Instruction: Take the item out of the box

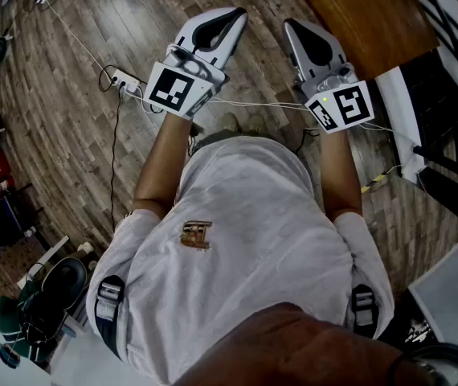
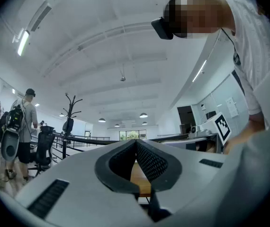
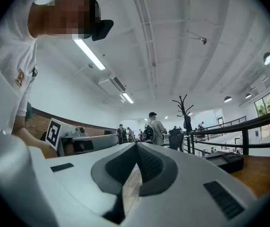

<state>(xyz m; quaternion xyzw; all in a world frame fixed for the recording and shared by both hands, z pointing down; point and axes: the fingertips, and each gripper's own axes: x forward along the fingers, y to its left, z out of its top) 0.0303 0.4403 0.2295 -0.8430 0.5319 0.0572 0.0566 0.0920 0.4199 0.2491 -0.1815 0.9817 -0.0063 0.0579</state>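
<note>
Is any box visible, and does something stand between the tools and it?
No box shows in any view, so no obstacle can be judged. The left tool and the right tool are shut and empty, above the wooden floor.

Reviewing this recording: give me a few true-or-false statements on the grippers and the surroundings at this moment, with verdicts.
1. The left gripper has its jaws together with nothing between them. True.
2. The right gripper grips a box. False: its jaws are shut and empty.
3. A white power strip lies on the wooden floor. True.
4. Both grippers point straight down at a table. False: they are held about level over the floor; the wooden table lies just beyond the right gripper.
</note>
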